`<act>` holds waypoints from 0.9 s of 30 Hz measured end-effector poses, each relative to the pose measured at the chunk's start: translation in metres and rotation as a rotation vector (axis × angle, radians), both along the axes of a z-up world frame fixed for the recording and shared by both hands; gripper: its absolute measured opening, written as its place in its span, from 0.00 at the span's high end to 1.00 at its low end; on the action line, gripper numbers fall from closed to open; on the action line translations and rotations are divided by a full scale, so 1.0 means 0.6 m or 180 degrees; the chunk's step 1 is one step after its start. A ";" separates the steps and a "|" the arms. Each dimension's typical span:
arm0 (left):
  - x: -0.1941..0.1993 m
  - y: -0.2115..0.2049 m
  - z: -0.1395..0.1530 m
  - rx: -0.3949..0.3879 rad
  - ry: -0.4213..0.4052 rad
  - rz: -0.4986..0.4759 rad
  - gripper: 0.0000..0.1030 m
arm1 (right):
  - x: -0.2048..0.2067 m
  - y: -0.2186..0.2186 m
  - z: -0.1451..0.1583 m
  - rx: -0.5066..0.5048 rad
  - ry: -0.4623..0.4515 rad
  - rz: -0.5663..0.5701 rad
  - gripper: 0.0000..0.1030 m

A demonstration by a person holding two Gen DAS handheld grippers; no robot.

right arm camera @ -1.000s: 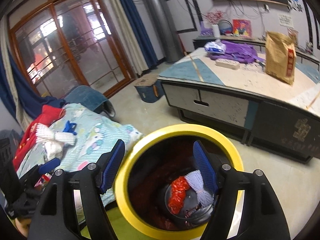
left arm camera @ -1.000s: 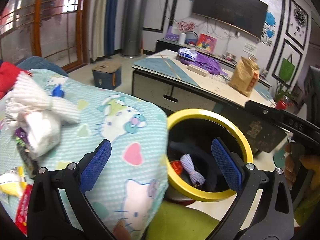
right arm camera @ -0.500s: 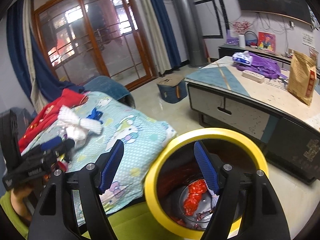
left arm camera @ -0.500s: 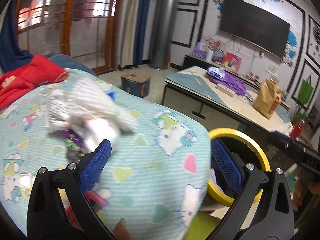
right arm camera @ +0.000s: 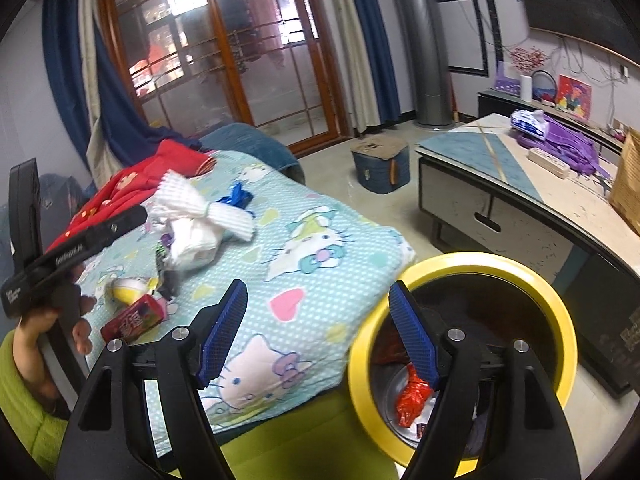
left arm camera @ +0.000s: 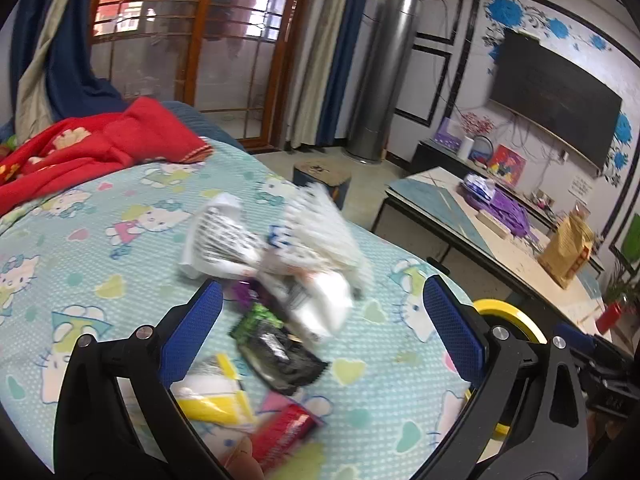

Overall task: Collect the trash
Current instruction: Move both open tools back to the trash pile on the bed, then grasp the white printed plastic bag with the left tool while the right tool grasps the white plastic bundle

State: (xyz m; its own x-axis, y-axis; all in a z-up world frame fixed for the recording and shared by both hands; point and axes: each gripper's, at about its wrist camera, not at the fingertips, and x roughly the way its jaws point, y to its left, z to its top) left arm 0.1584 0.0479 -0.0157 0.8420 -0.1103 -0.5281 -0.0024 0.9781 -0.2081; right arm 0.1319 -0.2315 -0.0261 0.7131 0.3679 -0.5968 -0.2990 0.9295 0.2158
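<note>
Left claw (left arm camera: 320, 312) gapes empty over wrappers (left arm camera: 280, 348) on bed; right claw (right arm camera: 316, 328) (also wide, empty); best straddle one wrapper before closing

Both grippers' fingers (left arm camera: 452, 320) (right arm camera: 224, 332) apart, seemingly empty

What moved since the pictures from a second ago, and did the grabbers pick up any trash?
Both views swung away from the yellow-rimmed bin toward the trash pile on the cat-print blanket. The left gripper now faces the wrappers; the right gripper has the bin off to its side. Nothing was grabbed or dropped: both stayed open and empty. The red wrapper stays in the bin.
</note>
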 end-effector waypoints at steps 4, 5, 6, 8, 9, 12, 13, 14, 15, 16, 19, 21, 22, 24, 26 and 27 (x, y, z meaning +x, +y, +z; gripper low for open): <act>0.000 0.028 0.003 -0.0026 0.0009 0.0130 0.11 | 0.007 0.032 0.006 0.0021 -0.0004 0.0146 0.31; -0.001 0.037 0.003 -0.0026 0.0021 0.0161 0.11 | 0.010 0.041 0.009 0.0032 -0.0008 0.0184 0.31; -0.002 0.045 0.003 -0.0029 0.0025 0.0187 0.11 | 0.013 0.049 0.012 0.0037 -0.0013 0.0210 0.31; -0.005 0.063 0.002 -0.0050 0.0042 0.0266 0.11 | 0.023 0.072 0.020 0.0026 -0.0059 0.0308 0.31; -0.006 0.074 0.002 -0.0070 0.0059 0.0308 0.11 | 0.028 0.083 0.023 0.0022 -0.0071 0.0350 0.31; -0.003 0.103 0.003 -0.0100 0.0093 0.0409 0.11 | 0.052 0.122 0.033 0.0014 -0.0090 0.0528 0.31; -0.001 0.112 0.002 -0.0107 0.0105 0.0445 0.11 | 0.058 0.130 0.035 0.0020 -0.0091 0.0565 0.31; 0.001 0.119 0.003 -0.0109 0.0116 0.0466 0.11 | 0.070 0.145 0.038 0.0033 -0.0088 0.0619 0.31; 0.004 0.130 0.003 -0.0105 0.0147 0.0488 0.11 | 0.077 0.154 0.040 0.0041 -0.0086 0.0648 0.31; 0.005 0.137 0.003 -0.0113 0.0169 0.0504 0.11 | 0.089 0.169 0.042 0.0050 -0.0067 0.0717 0.31; 0.018 0.164 0.001 -0.0213 0.0236 0.0510 0.11 | 0.112 0.212 0.047 -0.0021 -0.0076 0.0867 0.31; 0.028 0.179 -0.001 -0.0276 0.0274 0.0496 0.11 | 0.127 0.240 0.051 -0.0100 -0.0131 0.0980 0.31; 0.036 0.186 -0.003 -0.0310 0.0307 0.0468 0.11 | 0.130 0.249 0.051 -0.0133 -0.0147 0.1028 0.31; 0.053 0.197 -0.007 -0.0376 0.0390 0.0385 0.11 | 0.146 0.273 0.049 -0.0268 -0.0163 0.1098 0.31; 0.068 0.203 -0.011 -0.0404 0.0474 0.0303 0.11 | 0.161 0.290 0.045 -0.0375 -0.0164 0.1108 0.31; 0.076 0.205 -0.013 -0.0415 0.0512 0.0268 0.11 | 0.169 0.297 0.042 -0.0410 -0.0148 0.1130 0.31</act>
